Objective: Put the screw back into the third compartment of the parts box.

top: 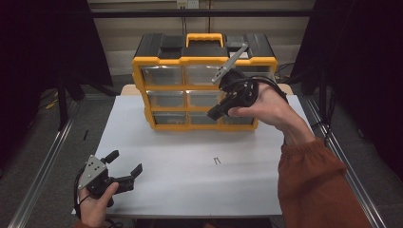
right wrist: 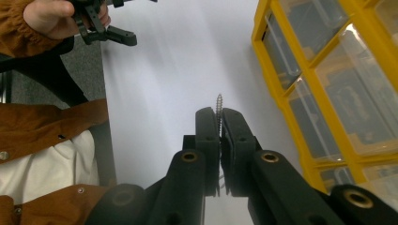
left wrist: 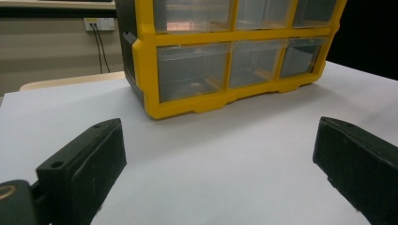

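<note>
Dim room with dark curtains on both sides; white worktop point(top: 190, 180) carries a yellow-and-black drawer organiser point(top: 204, 85) at 12 o'clock, clear drawers facing the person. A second small metal piece point(top: 217, 161), possibly a staple or another fastener, lies just right of the worktop's centre; too small to tell.

Right gripper point(right wrist: 219, 124): jaws closed almost fully, a threaded screw point(right wrist: 218, 105) pinched between the pads, its tip sticking out past them. In the high view this gripper point(top: 215, 112) is held above the worktop, in front of the organiser's right-hand drawers at roughly 1 o'clock.

Left gripper point(top: 128, 175): at 8 o'clock near the worktop's front edge, jaws wide apart, nothing between them.

Progress, as judged: pick-up of the screw is done. All drawers I can see look shut, so opening one and dropping the screw in is left. The free left gripper seems the likely one for the drawer.
</note>
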Action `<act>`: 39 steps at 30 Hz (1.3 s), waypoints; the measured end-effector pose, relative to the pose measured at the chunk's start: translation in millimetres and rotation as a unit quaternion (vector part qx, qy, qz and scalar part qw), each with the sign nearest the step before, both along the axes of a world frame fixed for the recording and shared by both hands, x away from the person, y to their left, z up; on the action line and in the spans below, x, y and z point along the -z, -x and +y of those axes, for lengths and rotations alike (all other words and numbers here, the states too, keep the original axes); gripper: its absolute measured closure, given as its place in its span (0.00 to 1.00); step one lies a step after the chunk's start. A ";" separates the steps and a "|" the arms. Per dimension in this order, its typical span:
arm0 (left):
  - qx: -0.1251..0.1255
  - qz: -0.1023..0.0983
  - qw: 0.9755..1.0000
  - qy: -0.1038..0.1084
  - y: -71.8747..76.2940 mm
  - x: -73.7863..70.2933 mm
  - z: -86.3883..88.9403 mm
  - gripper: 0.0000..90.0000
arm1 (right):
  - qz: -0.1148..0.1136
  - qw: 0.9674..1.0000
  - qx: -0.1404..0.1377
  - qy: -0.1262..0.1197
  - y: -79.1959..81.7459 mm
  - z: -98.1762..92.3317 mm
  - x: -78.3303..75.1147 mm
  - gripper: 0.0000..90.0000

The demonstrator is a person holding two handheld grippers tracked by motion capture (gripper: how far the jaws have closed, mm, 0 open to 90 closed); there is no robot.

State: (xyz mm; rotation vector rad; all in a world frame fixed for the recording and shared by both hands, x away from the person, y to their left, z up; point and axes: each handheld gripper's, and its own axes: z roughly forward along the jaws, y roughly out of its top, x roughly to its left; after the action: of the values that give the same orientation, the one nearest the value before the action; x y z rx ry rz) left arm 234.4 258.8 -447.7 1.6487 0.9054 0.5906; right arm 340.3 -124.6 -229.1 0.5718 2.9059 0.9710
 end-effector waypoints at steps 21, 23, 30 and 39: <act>0.002 -0.001 1.000 -0.001 0.1 -0.1 -0.4 0.03 | -0.010 0.999 0.050 0.012 -28.2 -21.9 -45.8 0.95; 0.002 -0.001 1.000 -0.001 0.1 0.0 -0.2 0.03 | -0.012 0.998 0.054 0.012 -29.3 -24.9 -49.2 0.95; 0.003 -0.002 1.000 -0.002 0.2 -0.2 -0.2 0.03 | -0.018 0.996 0.082 0.013 -34.1 -42.5 -63.2 0.95; 0.002 -0.002 1.000 -0.003 -0.2 0.0 -0.3 0.03 | -0.005 0.993 0.112 0.037 -44.8 -57.8 -60.4 0.95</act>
State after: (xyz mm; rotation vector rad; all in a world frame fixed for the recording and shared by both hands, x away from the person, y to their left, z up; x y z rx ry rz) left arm 234.5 258.5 -447.7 1.6551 0.8975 0.5936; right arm 385.1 -182.4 -168.7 0.8625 2.7774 0.8305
